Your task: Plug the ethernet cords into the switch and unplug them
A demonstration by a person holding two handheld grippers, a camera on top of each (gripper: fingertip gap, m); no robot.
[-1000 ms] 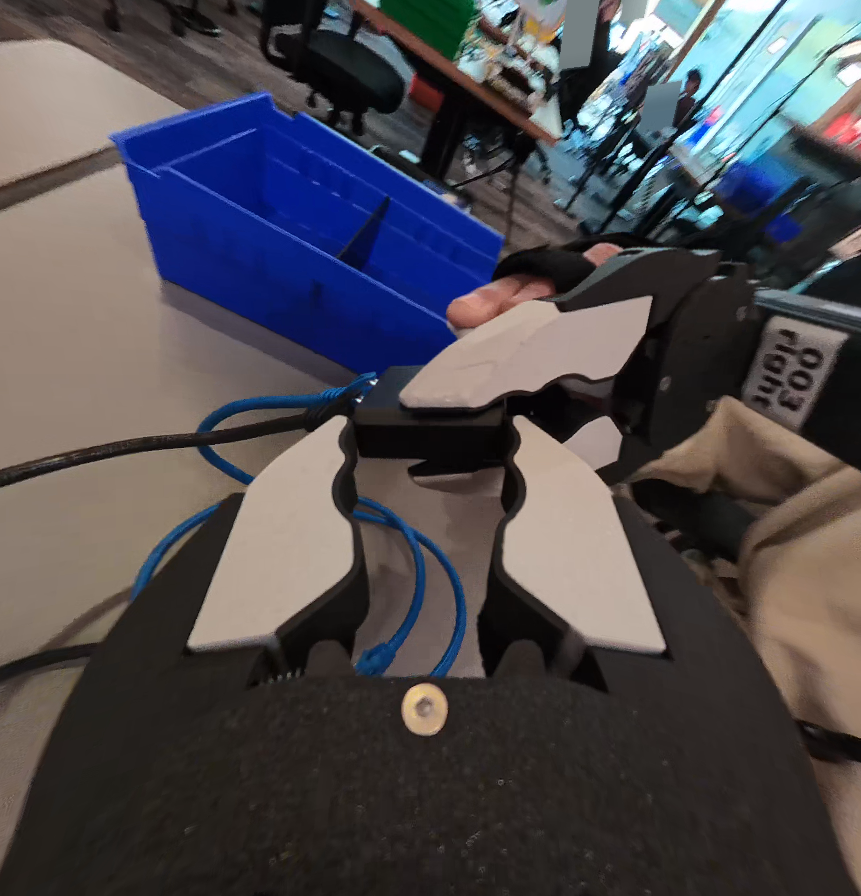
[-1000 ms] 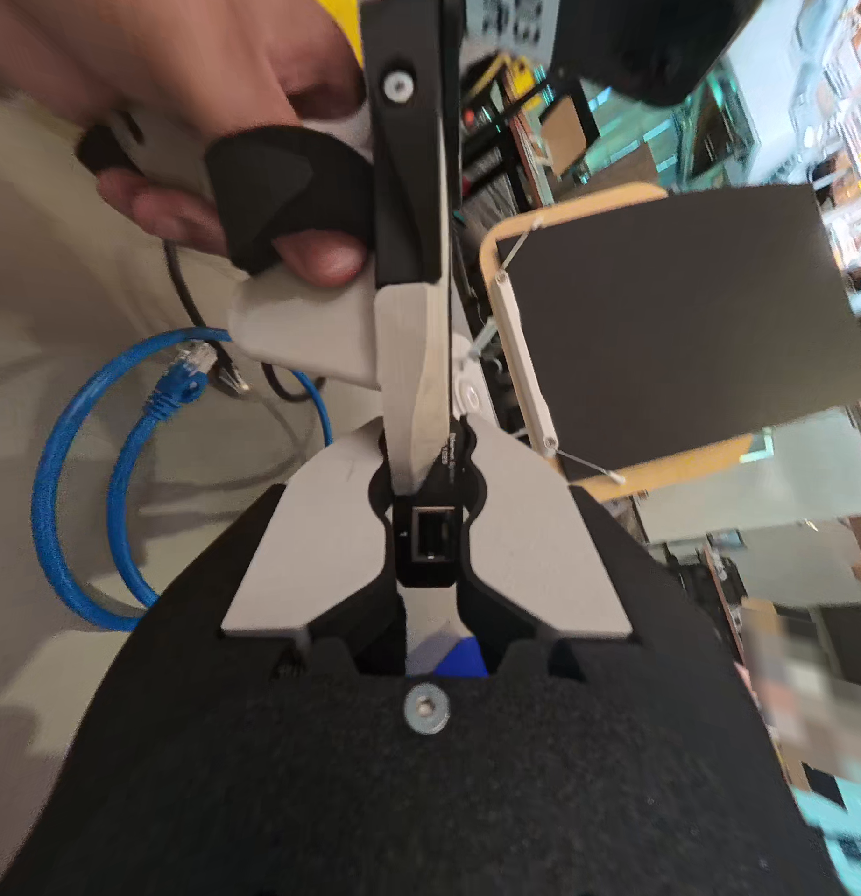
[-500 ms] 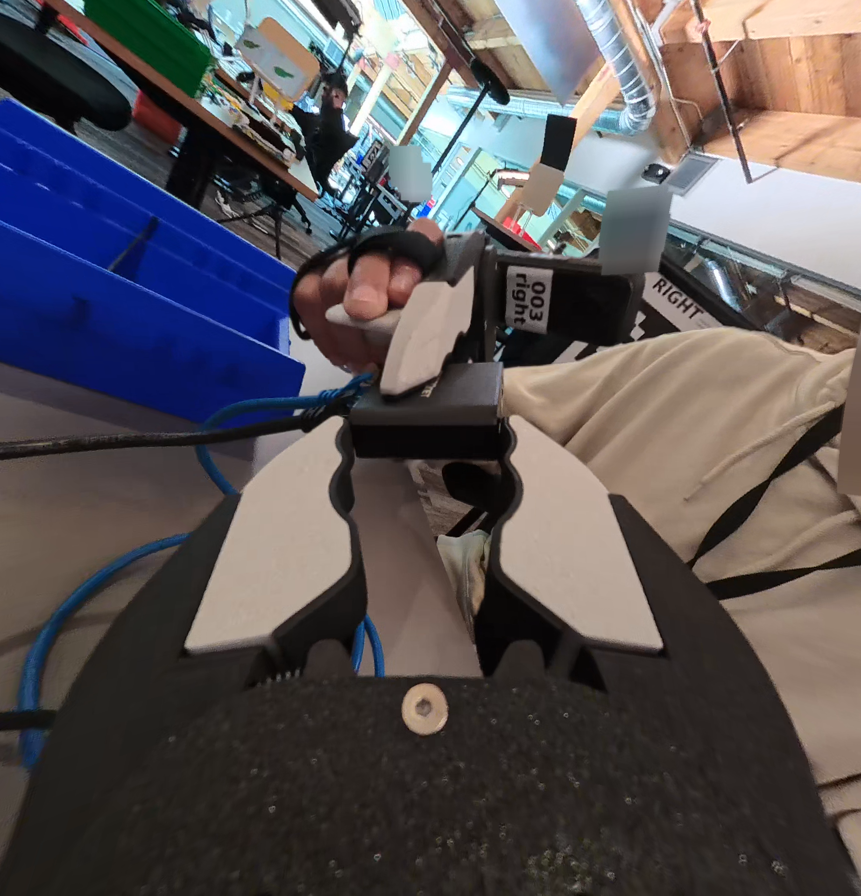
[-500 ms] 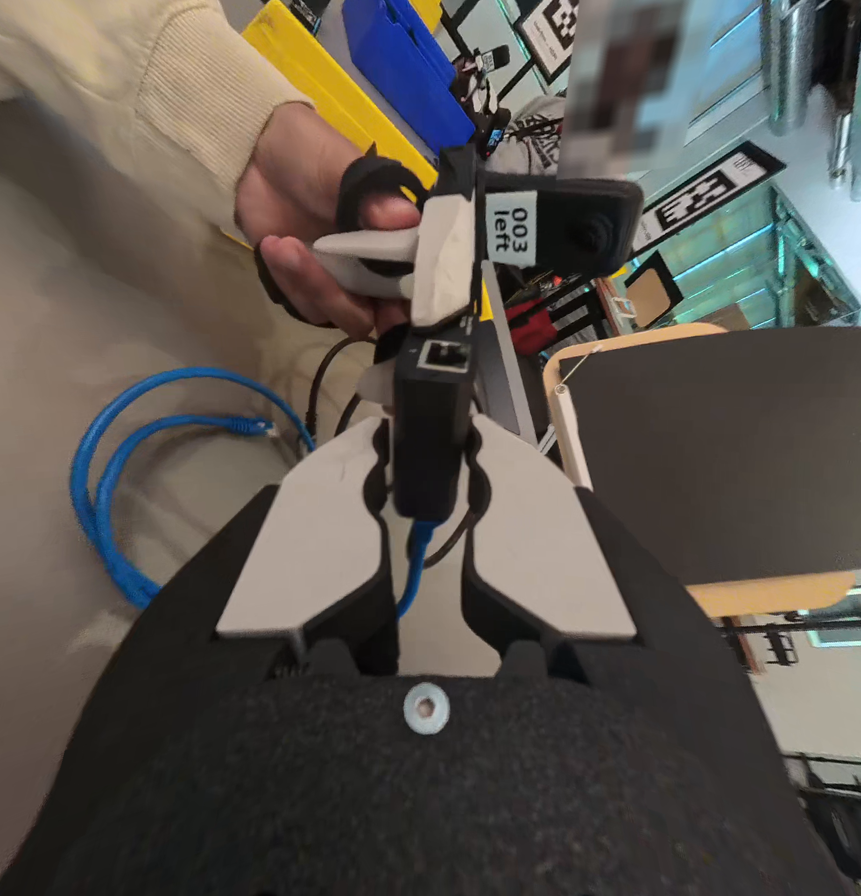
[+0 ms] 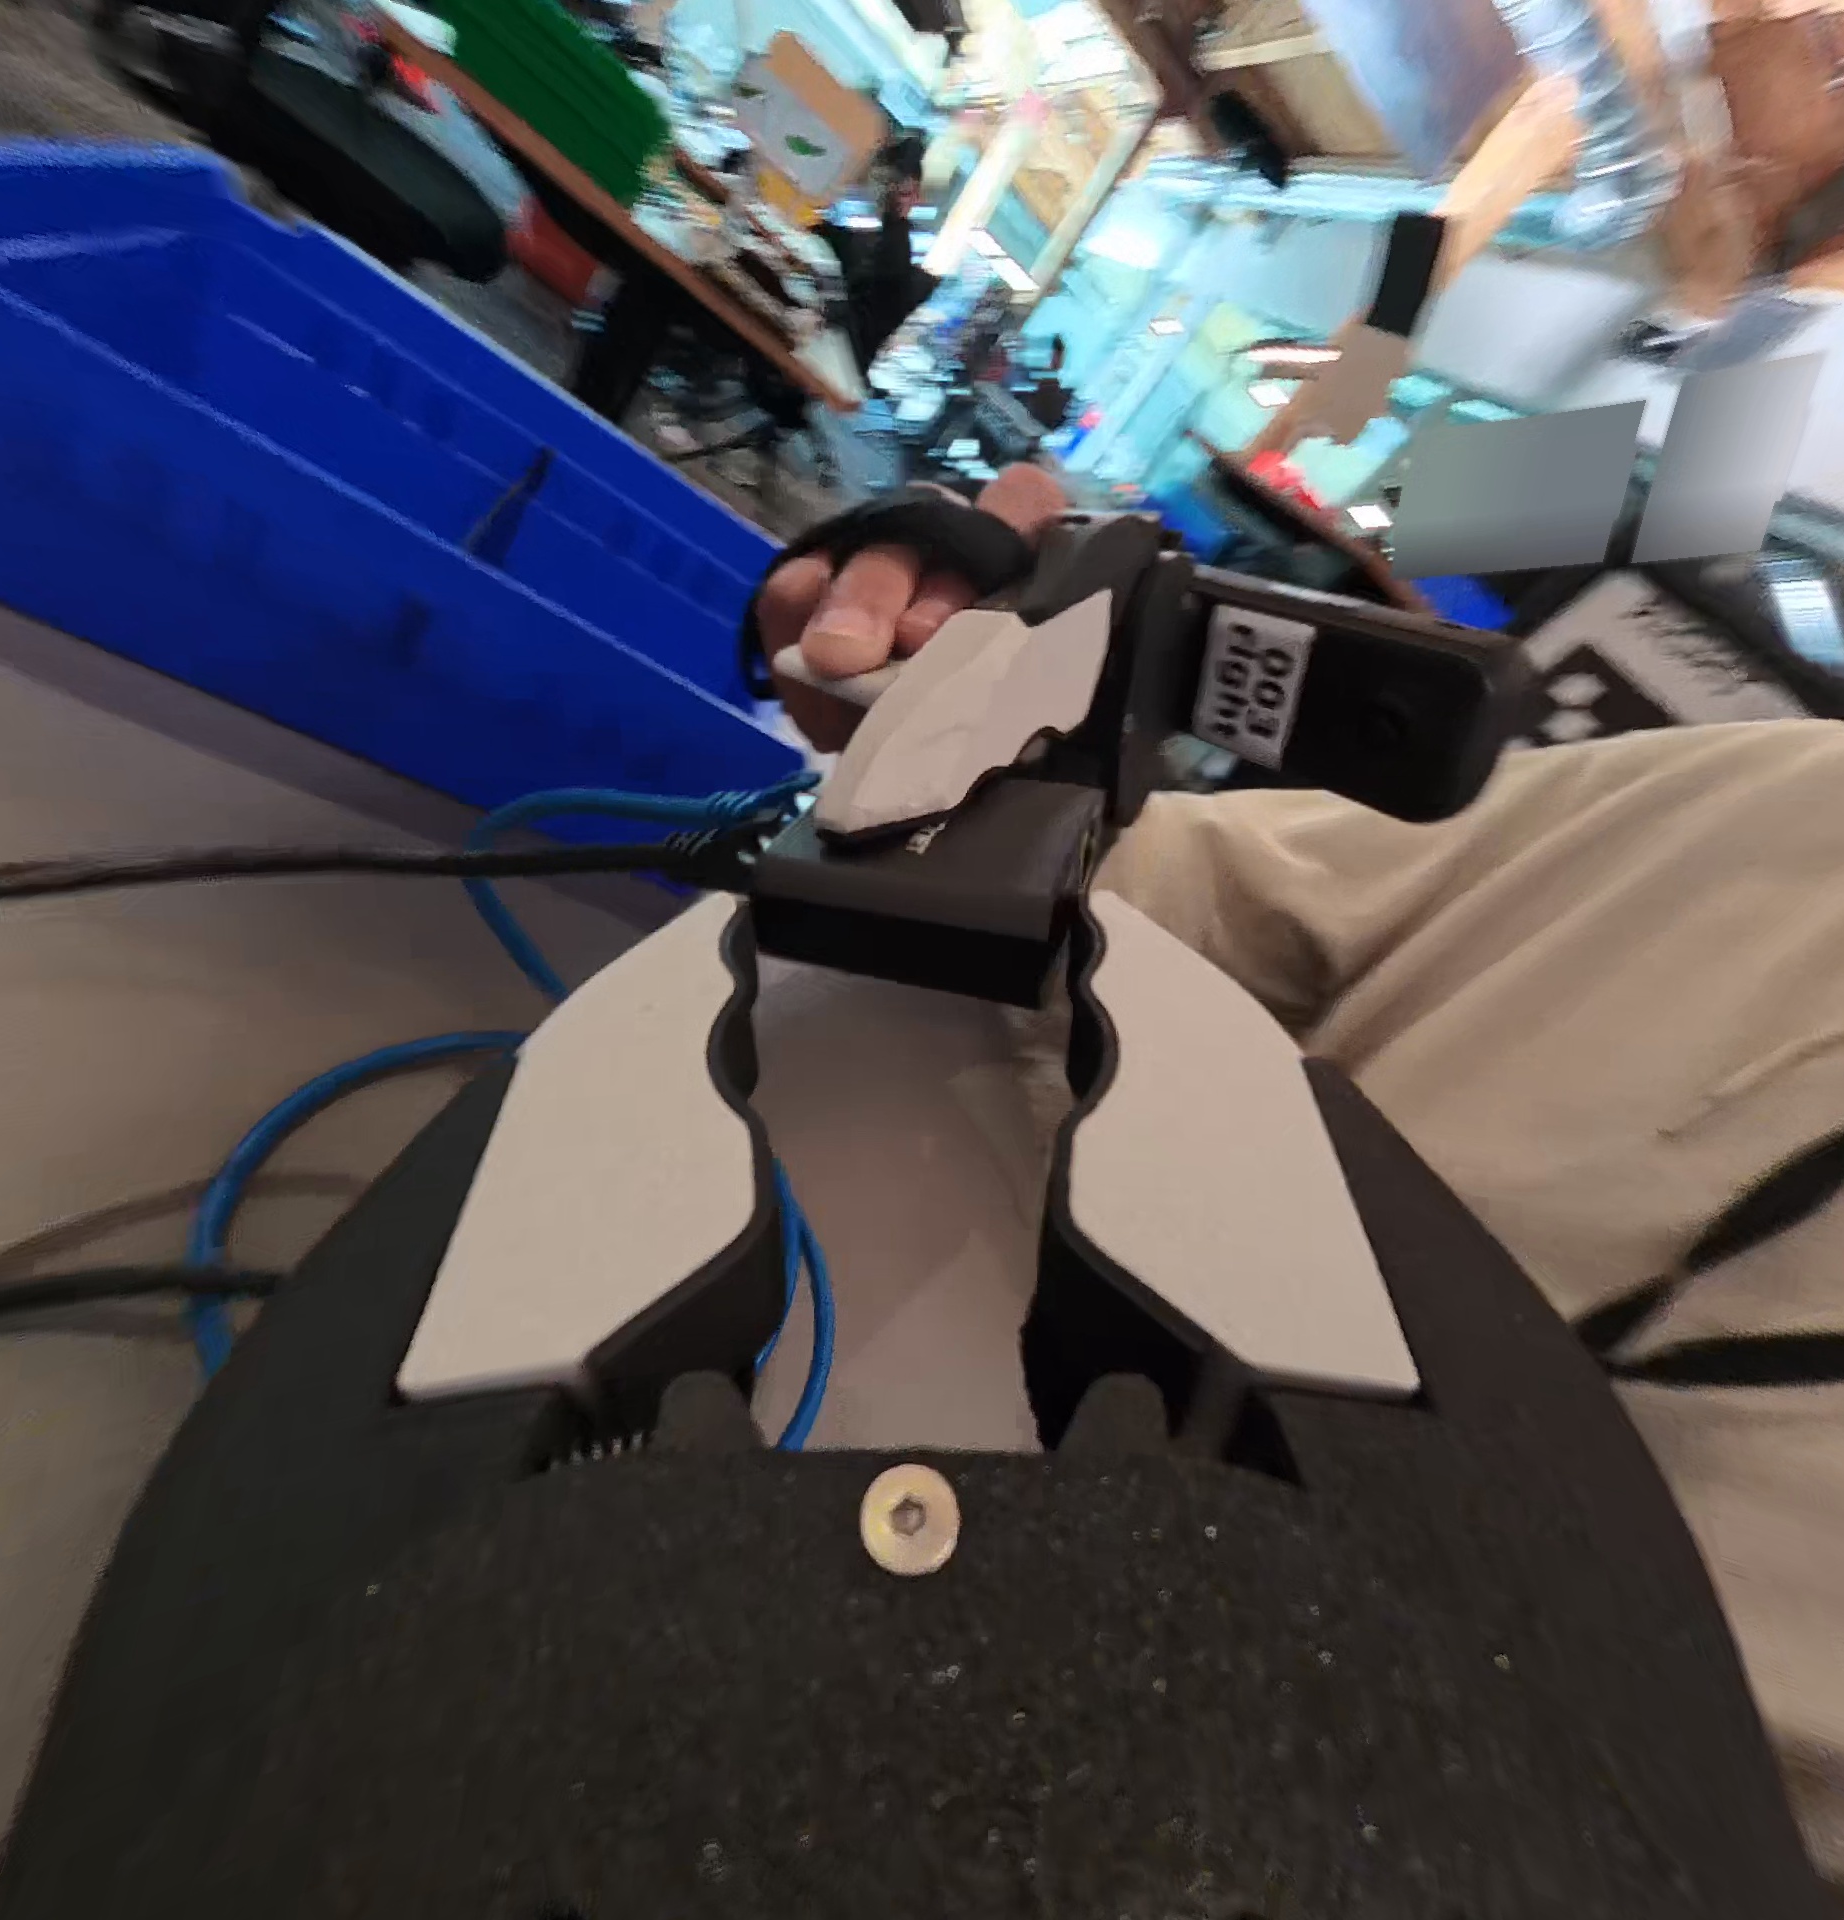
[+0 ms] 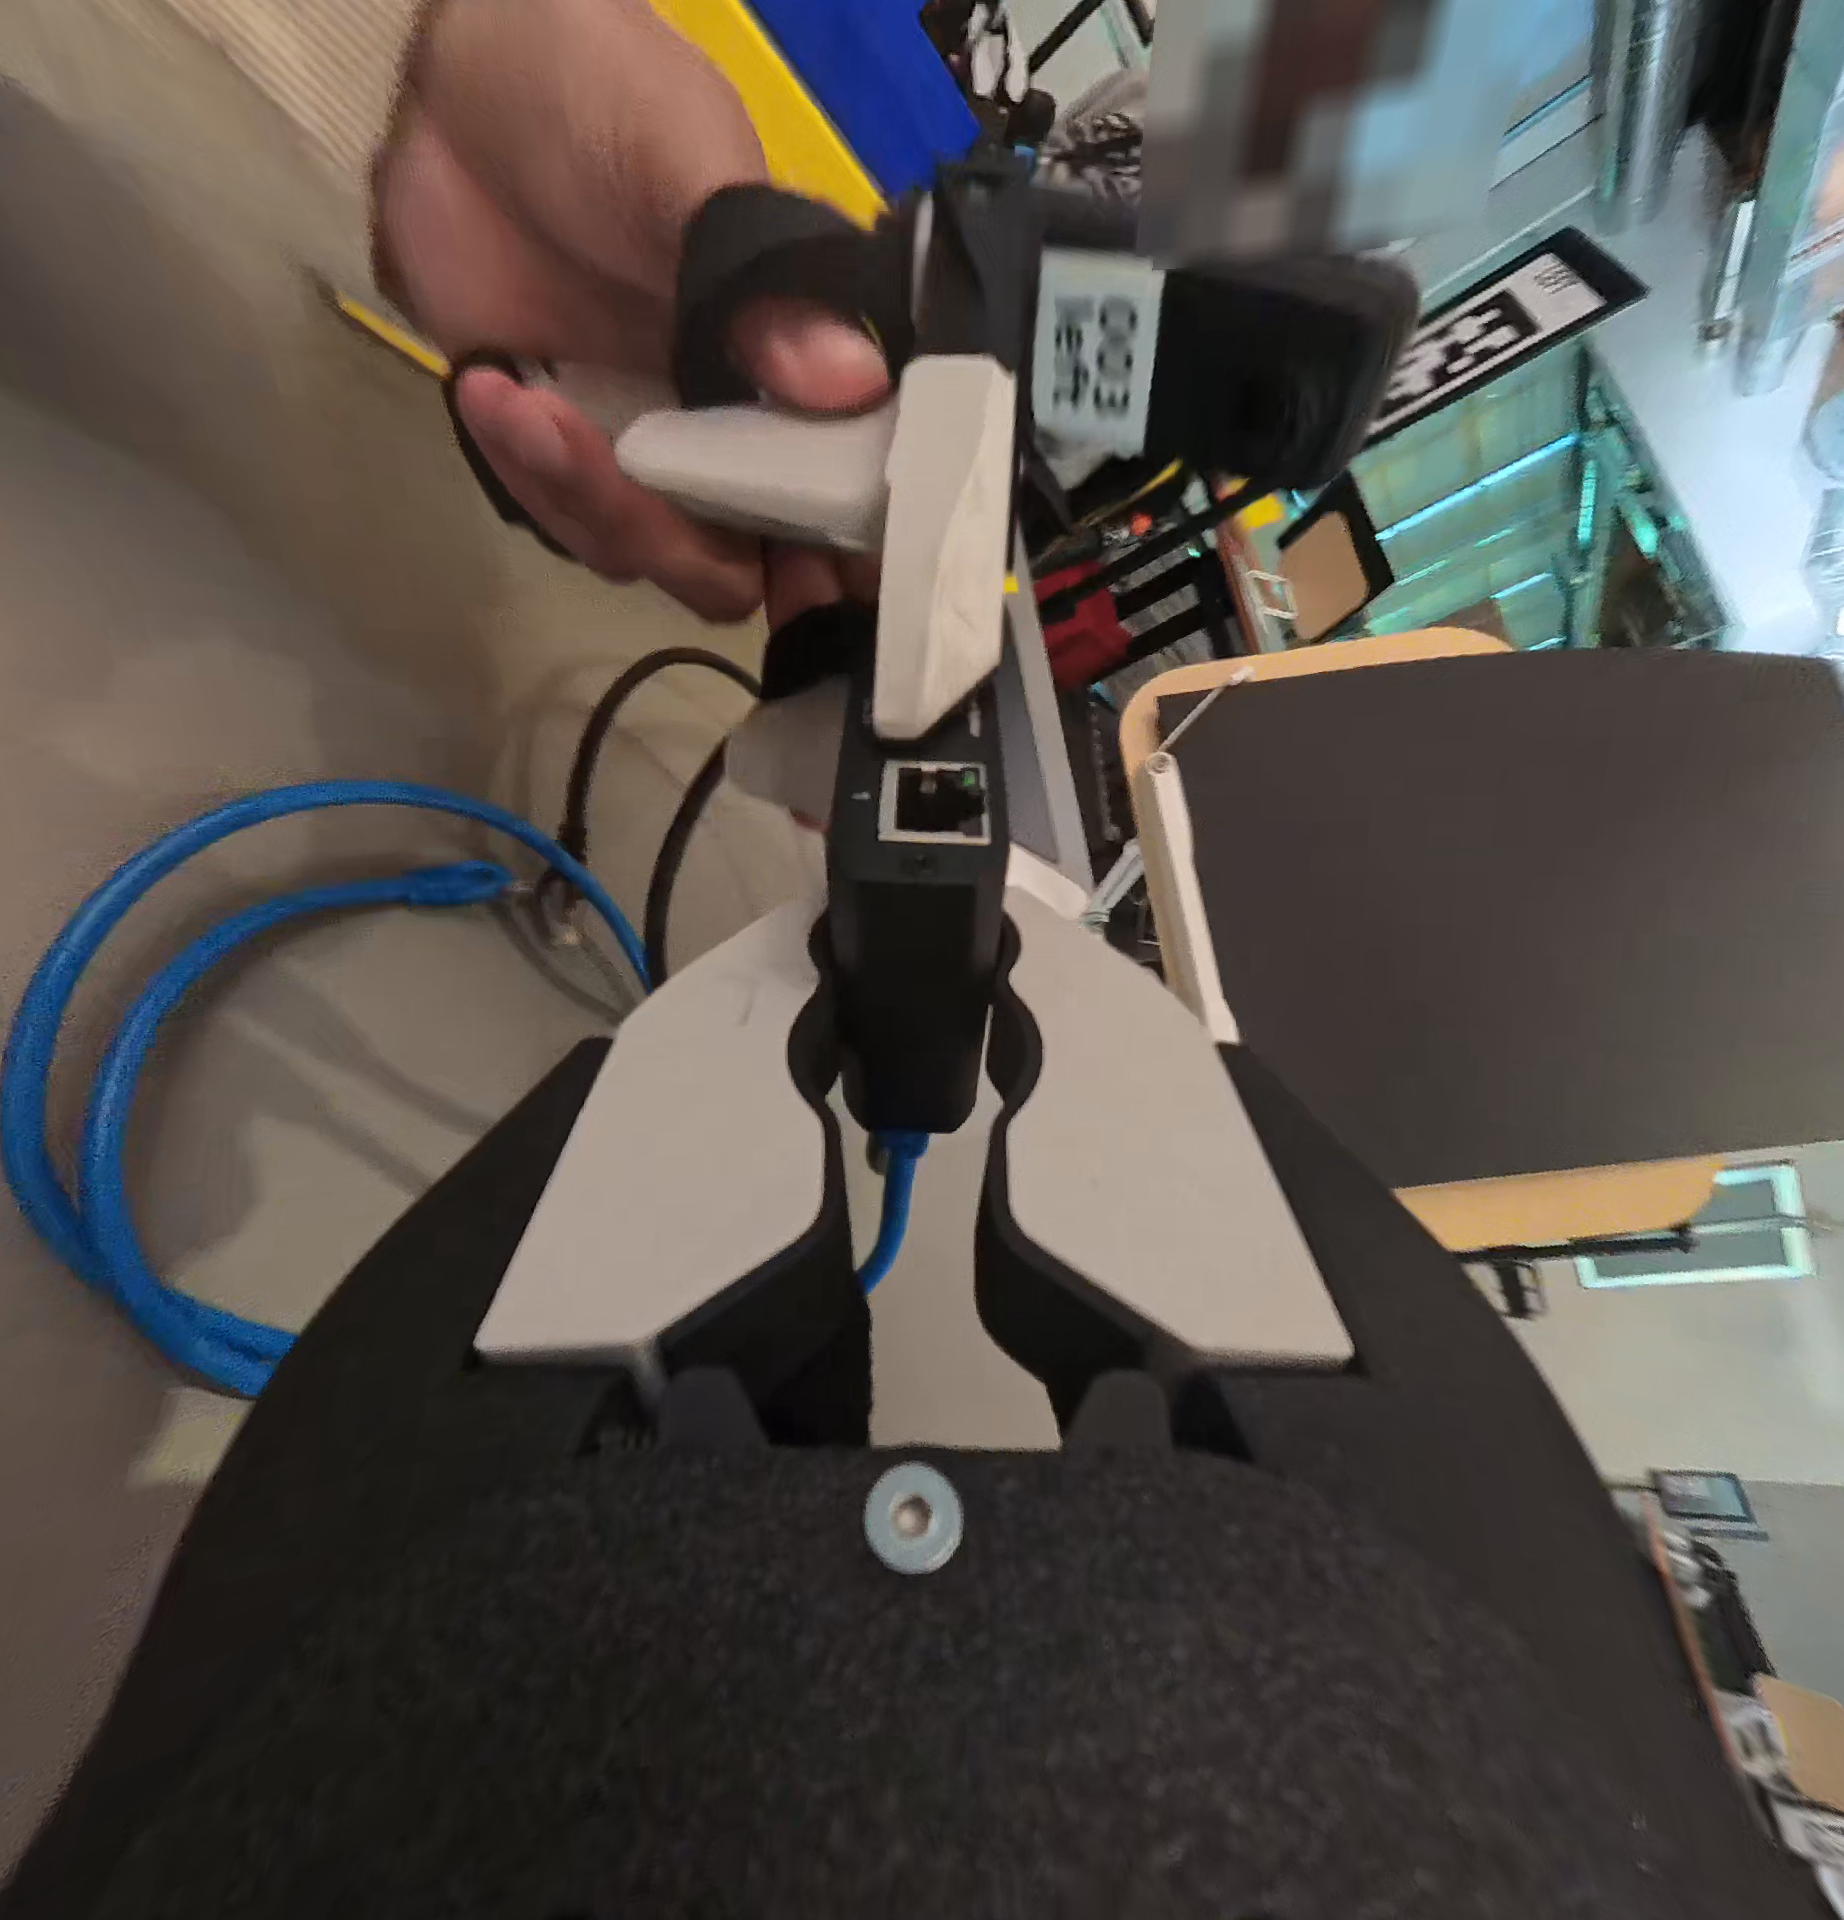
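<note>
Both claws pinch one black switch (image 5: 913,902) above a beige tabletop (image 5: 170,997).

The left gripper (image 5: 905,940) clamps the switch across its ends; the right gripper (image 6: 910,997) squeezes its sides, empty port facing the camera. A blue ethernet cord (image 6: 97,1049) and a black cable (image 5: 274,862) trail left of the claws over the table. A blue bin (image 5: 274,499) sits beyond the left claw; behind lies a blurred, cluttered workshop.

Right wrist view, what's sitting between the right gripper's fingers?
The switch is clamped there by the right gripper, as the right wrist view shows; a blue cord leaves its near end.
</note>
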